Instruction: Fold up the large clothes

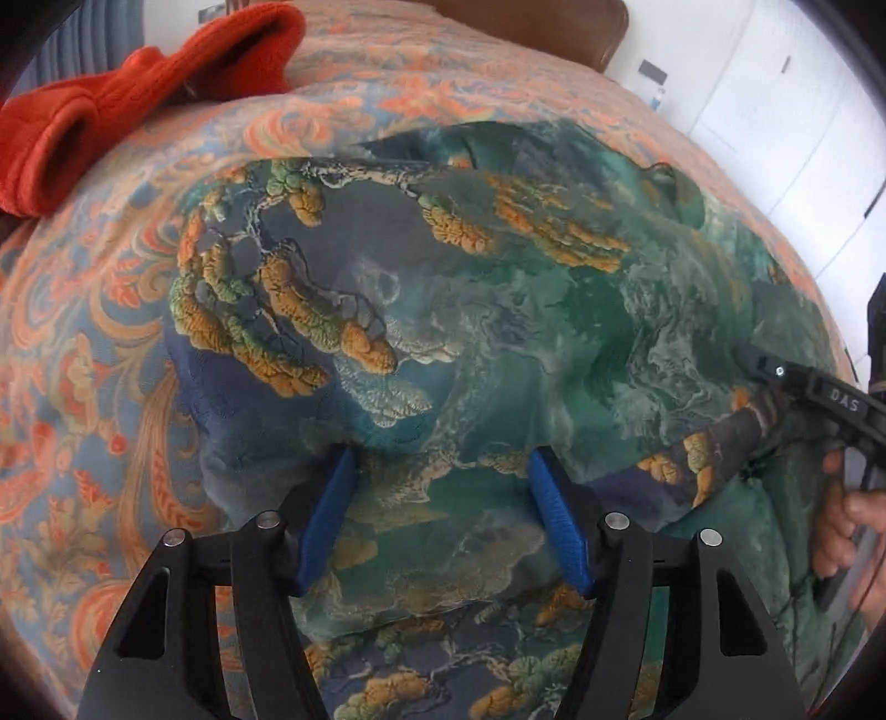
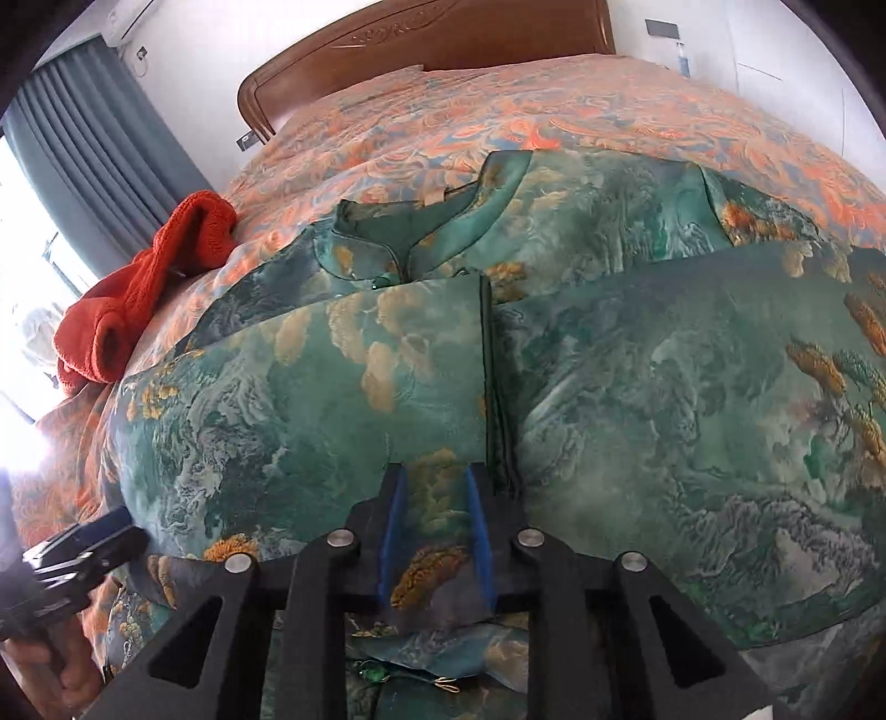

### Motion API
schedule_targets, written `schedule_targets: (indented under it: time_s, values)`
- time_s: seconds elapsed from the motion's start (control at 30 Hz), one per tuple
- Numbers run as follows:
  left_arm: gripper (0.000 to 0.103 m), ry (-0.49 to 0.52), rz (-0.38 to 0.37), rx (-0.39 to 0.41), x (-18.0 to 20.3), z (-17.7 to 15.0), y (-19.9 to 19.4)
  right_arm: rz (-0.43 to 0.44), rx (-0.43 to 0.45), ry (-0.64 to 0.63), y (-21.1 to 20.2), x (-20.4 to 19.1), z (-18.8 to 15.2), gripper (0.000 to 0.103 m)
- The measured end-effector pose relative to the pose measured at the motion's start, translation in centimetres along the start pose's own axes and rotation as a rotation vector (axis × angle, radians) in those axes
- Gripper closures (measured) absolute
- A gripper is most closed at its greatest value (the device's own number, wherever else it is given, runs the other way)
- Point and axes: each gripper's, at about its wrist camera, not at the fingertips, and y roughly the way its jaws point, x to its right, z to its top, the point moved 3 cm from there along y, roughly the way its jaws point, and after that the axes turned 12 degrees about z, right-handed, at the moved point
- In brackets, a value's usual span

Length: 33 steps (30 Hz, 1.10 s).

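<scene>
A large green and blue garment [image 1: 470, 310] with orange cloud prints lies spread on the bed, also in the right wrist view [image 2: 637, 387]. Its lower part is folded up over the body, and the collar [image 2: 382, 238] shows at the far end. My left gripper [image 1: 443, 471] is open, its blue pads astride the near fold of the cloth. My right gripper [image 2: 434, 482] has its pads closer together, with a layer of the garment's edge between them. The right gripper also shows at the right of the left wrist view [image 1: 745, 351], on the cloth.
The bed has an orange and blue floral cover [image 2: 498, 111] and a wooden headboard [image 2: 443, 39]. A red knitted garment [image 1: 138, 105] lies bunched at the far left. Curtains [image 2: 99, 138] and a bright window are at left, white cupboards [image 1: 775, 122] at right.
</scene>
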Motion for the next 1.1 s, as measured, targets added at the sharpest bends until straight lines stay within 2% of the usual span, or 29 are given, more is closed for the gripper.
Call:
schedule_targets:
  time_s: [0.1,0.23,0.43,0.57,0.7,0.9,1.1]
  values:
    - [0.034,0.001,0.018,-0.001,0.2,0.7,-0.7,-0.009,-0.021,-0.026,0.4,0.0,0.0,0.084]
    - [0.029,-0.003,0.040,0.050,-0.2,4.0,-1.3,-0.034,-0.018,-0.073,1.0,-0.1,-0.4,0.084]
    - [0.029,-0.109,0.058,0.002,-2.6,9.6,2.4,-0.030,0.015,-0.087,1.3,0.1,-1.1,0.084]
    - [0.030,-0.135,0.070,-0.014,-2.5,10.7,3.8,-0.019,0.026,-0.088,1.2,0.3,-1.2,0.083]
    - [0.030,-0.081,0.076,0.011,-1.3,8.7,3.1,-0.014,0.031,-0.088,0.7,0.7,-1.5,0.083]
    - [0.029,0.014,0.029,0.036,-0.3,2.6,-1.2,-0.024,0.022,-0.093,0.8,0.6,-1.3,0.083]
    - [0.026,0.028,-0.026,-0.032,-0.5,-1.6,-3.2,-0.089,-0.009,-0.128,1.1,-0.4,-1.1,0.083]
